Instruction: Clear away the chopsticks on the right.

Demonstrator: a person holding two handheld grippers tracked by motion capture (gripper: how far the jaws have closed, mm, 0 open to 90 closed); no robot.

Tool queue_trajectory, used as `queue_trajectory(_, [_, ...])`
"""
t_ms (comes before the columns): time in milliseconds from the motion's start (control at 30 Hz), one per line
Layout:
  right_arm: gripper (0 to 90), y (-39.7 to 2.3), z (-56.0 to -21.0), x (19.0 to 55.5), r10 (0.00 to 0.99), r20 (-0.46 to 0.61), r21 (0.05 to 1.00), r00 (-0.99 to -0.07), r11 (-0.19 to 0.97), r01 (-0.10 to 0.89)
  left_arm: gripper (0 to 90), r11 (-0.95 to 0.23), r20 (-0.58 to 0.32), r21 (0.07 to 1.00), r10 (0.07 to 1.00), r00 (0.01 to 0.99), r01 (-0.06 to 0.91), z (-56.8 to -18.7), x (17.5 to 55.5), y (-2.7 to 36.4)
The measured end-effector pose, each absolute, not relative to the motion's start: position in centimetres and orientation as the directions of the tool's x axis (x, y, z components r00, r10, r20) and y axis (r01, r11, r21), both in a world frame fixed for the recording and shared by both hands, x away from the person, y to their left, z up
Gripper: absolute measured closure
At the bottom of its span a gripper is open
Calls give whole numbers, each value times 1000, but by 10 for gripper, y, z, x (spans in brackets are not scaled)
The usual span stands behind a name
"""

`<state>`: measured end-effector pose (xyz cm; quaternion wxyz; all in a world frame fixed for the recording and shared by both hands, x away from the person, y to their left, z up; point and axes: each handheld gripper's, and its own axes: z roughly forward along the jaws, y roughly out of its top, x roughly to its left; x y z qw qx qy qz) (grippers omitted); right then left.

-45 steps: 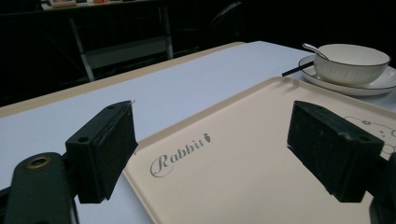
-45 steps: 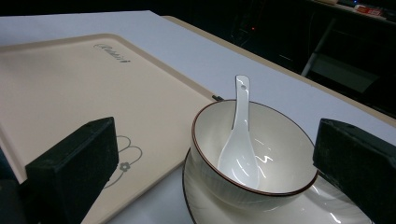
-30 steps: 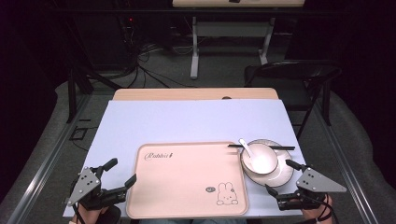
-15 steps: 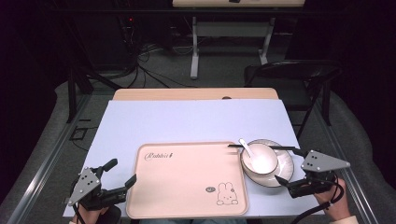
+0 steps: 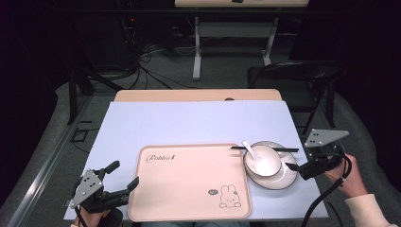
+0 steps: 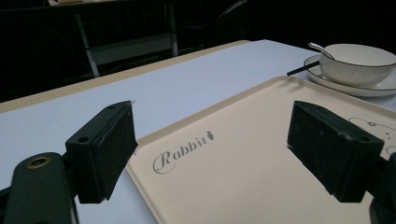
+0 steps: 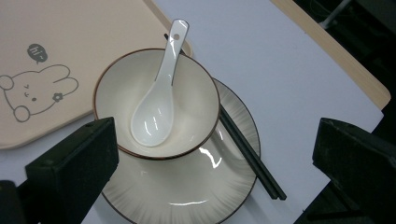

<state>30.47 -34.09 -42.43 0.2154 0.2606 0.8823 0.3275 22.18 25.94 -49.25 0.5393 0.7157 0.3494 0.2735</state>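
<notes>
A cream bowl [image 5: 263, 161] [image 7: 156, 102] holds a white spoon [image 5: 249, 151] [image 7: 161, 93] and stands on a ribbed plate [image 5: 281, 178] [image 7: 187, 191]. Black chopsticks [image 5: 267, 149] [image 7: 250, 158] lie across the plate's far side. To the left lies a pink rabbit tray [image 5: 189, 184] [image 6: 243, 163]. My right gripper [image 5: 297, 160] [image 7: 215, 137] hovers open just right of the plate, its jaws either side of the bowl and plate from above. Low at the tray's front left corner, my left gripper [image 5: 124, 174] [image 6: 215, 140] is open and holds nothing.
The dishes rest on a pale blue table [image 5: 198, 123] whose wooden far edge [image 5: 198, 95] shows at the back. A black chair [image 5: 293, 75] stands beyond the right corner. Cables and a desk frame [image 5: 231, 42] are on the floor behind.
My right gripper has risen from the table's front edge and moved right and forward beside the plate, looking down on the bowl. The left gripper has stayed put.
</notes>
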Motion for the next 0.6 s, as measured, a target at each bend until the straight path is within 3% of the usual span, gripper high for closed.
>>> queue_trajectory(600, [15, -351, -423, 377, 545, -177, 545, -820, 748, 379, 154, -176, 15, 962, 798, 602, 211, -492, 222, 259])
